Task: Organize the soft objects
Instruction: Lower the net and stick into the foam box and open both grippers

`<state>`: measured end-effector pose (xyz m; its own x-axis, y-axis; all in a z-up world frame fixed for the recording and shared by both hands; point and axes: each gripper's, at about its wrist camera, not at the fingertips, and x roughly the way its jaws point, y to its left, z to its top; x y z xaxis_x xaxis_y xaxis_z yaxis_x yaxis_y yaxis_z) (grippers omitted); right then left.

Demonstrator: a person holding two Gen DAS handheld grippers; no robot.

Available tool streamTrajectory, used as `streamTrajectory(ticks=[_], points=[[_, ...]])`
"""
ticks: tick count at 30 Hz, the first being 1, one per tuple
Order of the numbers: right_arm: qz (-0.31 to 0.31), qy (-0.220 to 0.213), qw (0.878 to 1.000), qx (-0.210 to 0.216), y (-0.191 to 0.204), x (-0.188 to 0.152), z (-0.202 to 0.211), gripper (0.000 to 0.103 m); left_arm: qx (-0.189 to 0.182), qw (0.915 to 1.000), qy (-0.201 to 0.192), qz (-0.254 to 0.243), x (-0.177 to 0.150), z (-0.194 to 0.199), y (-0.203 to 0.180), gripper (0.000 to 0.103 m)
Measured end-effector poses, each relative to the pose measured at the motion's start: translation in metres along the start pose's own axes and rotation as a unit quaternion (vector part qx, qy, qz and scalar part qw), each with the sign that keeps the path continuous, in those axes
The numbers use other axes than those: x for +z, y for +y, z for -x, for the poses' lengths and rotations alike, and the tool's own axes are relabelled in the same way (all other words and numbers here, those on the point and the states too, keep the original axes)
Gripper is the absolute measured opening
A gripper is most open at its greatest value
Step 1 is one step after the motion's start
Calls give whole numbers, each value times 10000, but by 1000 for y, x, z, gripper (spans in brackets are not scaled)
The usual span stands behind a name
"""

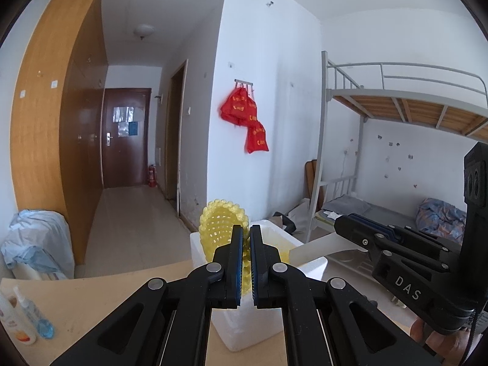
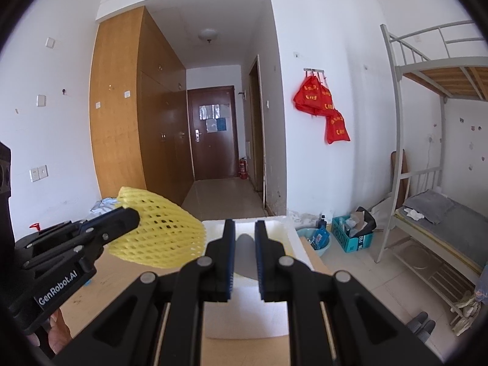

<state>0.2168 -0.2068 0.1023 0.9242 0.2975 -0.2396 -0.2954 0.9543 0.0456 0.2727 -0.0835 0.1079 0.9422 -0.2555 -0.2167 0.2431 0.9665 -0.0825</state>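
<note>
Yellow foam netting (image 1: 221,224) is what your left gripper (image 1: 246,262) is clamped on in the left wrist view, its fingers pressed nearly together around the mesh, which sticks up over the far rim of a white foam box (image 1: 308,267) on the wooden counter (image 1: 100,299). Your right gripper (image 1: 350,228) reaches in from the right with a white sheet (image 1: 317,245) pinched in it above the box. Two bottles (image 1: 23,317) stand at the counter's left edge. In the right wrist view, your right gripper (image 2: 245,254) is closed on that pale sheet (image 2: 245,256), a narrow gap between its fingers, over the box (image 2: 286,235). Your left gripper (image 2: 128,218) holds the netting (image 2: 161,238) just left of it.
</note>
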Motion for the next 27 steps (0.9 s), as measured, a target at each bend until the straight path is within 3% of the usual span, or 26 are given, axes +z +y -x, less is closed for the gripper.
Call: streamTrajectory(ticks=[17, 27], points=[[-16, 148, 9996, -247, -13, 7, -38, 15, -153, 9994, 303, 87, 5, -72, 17, 5], [-63, 257, 9992, -311, -17, 5, -52, 15, -201, 9989, 410, 83, 5, -92, 19, 5]])
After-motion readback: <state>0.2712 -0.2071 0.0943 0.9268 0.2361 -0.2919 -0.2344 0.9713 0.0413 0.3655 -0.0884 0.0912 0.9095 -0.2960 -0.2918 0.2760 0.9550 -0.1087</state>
